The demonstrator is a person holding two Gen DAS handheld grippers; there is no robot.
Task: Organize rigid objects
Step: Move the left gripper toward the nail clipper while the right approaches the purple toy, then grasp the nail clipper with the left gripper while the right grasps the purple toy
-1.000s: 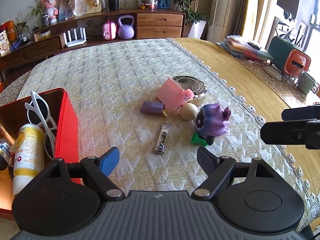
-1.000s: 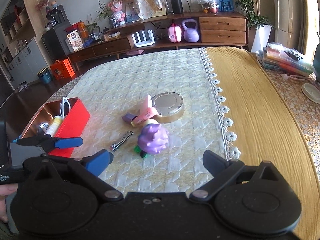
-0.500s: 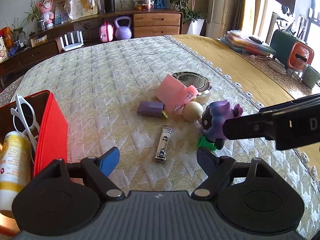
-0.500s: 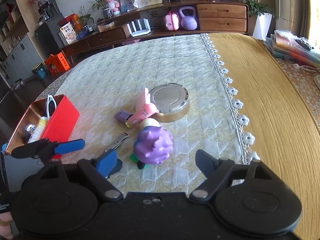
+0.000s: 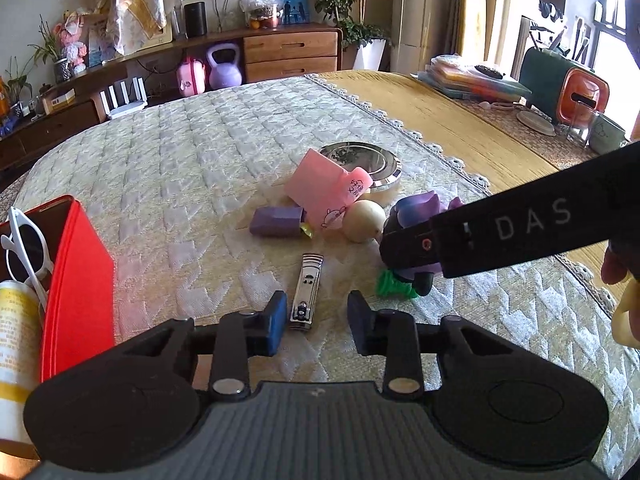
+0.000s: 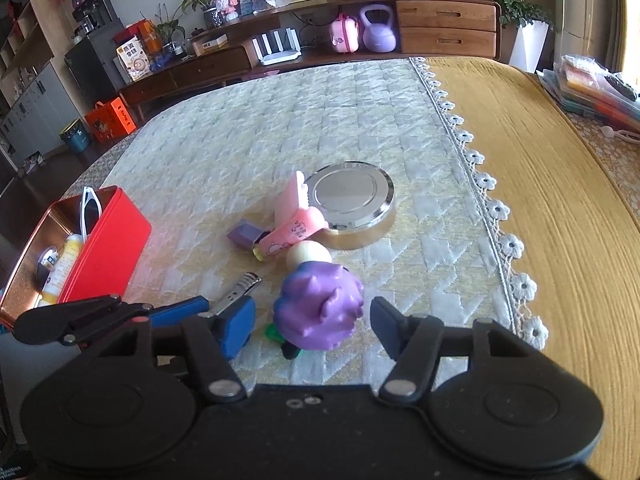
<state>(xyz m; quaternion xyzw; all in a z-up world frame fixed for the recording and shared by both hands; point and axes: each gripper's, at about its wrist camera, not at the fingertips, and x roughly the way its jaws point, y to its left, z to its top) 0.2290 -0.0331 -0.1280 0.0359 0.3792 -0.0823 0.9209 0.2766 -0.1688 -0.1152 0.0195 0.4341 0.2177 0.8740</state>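
A silver nail clipper (image 5: 306,292) lies on the quilted cloth, between the fingers of my left gripper (image 5: 318,320). Its jaws are closing; the blue pad sits close on the clipper's left and a gap remains on its right. A purple toy figure (image 6: 318,308) with a green foot stands between the fingers of my right gripper (image 6: 312,328). Those jaws are closing too, with space on both sides of the toy. The right gripper's black finger (image 5: 404,240) crosses in front of the toy (image 5: 416,208) in the left wrist view. The left gripper's fingers (image 6: 180,312) show at lower left in the right wrist view.
A red tin box (image 5: 80,264) at the left holds white sunglasses (image 5: 24,248) and a yellow-white bottle (image 5: 16,336). Beyond the clipper lie a purple box (image 5: 276,222), a pink tube (image 5: 324,184), a cream ball (image 5: 362,220) and a round silver tin (image 5: 364,160). Yellow cloth (image 6: 560,220) covers the right.
Both pairs of jaws have narrowed. The left gripper came down onto the nail clipper. The right gripper moved in from the right and now straddles the purple toy.
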